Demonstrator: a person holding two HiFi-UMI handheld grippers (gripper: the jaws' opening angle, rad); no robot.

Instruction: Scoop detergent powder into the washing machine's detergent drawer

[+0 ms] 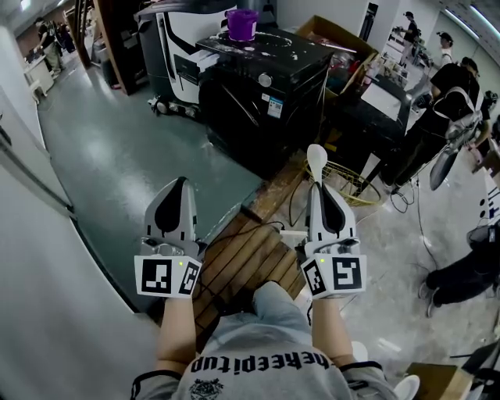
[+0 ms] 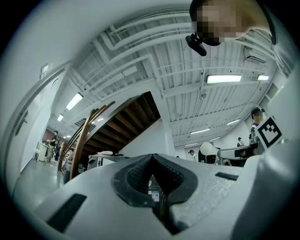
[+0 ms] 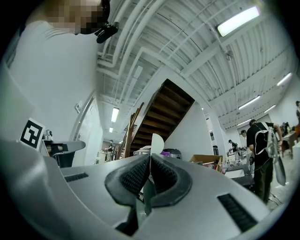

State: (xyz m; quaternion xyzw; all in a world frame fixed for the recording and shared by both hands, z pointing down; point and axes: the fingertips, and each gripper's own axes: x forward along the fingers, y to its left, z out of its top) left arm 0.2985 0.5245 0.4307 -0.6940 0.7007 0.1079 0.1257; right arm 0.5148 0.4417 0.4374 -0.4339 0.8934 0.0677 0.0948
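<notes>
My right gripper (image 1: 319, 190) is shut on the handle of a white scoop (image 1: 316, 158), whose bowl stands up past the jaw tips. In the right gripper view the scoop (image 3: 156, 142) rises edge-on between the closed pads of that gripper (image 3: 149, 160). My left gripper (image 1: 180, 186) is shut with nothing in it, and its pads meet at the tip (image 2: 151, 158). Both are held at chest height, well short of the black washing machine (image 1: 266, 94). A purple container (image 1: 241, 23) stands on top of the machine. I cannot make out the detergent drawer.
A slatted wooden platform (image 1: 246, 258) lies on the floor below my grippers. A wire basket (image 1: 348, 181) sits to the right of the machine and an open cardboard box (image 1: 328, 33) behind it. Several people (image 1: 437, 101) stand at the right. A white wall (image 1: 47, 297) runs along my left.
</notes>
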